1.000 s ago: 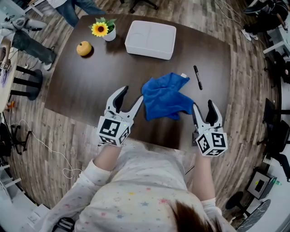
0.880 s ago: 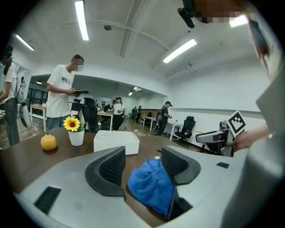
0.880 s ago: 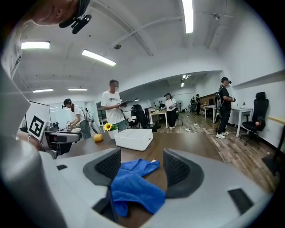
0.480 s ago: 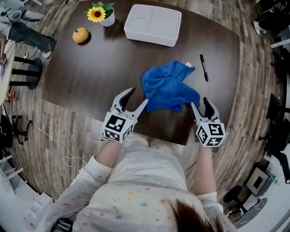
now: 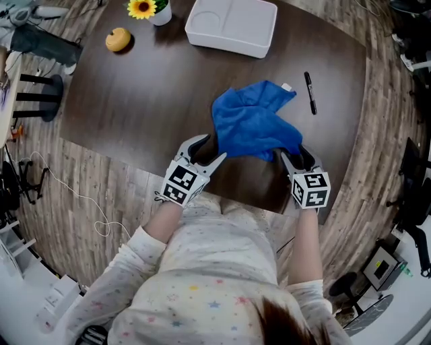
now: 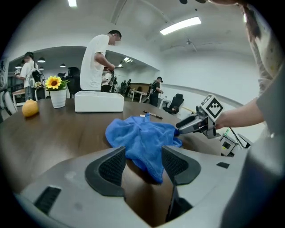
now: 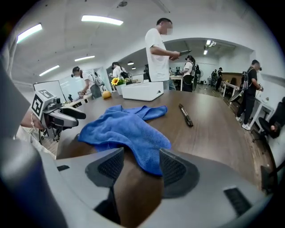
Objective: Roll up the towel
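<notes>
A crumpled blue towel (image 5: pixel 252 121) lies on the dark wooden table (image 5: pixel 148 101), a little right of centre and close to the near edge. My left gripper (image 5: pixel 214 147) is open at the towel's near left corner. In the left gripper view a hanging fold of the towel (image 6: pixel 144 136) sits between the spread pads (image 6: pixel 111 168). My right gripper (image 5: pixel 294 153) is open at the near right corner, and in its own view the towel's edge (image 7: pixel 133 138) reaches in between its pads (image 7: pixel 173 171). Each gripper shows in the other's view: the right gripper (image 6: pixel 187 126), the left gripper (image 7: pixel 67 116).
A white tray (image 5: pixel 232 27) stands at the table's far side, with a potted sunflower (image 5: pixel 145 8) and an orange fruit (image 5: pixel 118 39) at the far left. A black pen (image 5: pixel 310 92) lies right of the towel. The table's near edge (image 5: pixel 256 199) runs under the grippers. People stand beyond the table.
Both grippers have moved forward from the table's near edge up to the towel. Its near corners now lie between their open jaws. The towel itself has barely shifted.
</notes>
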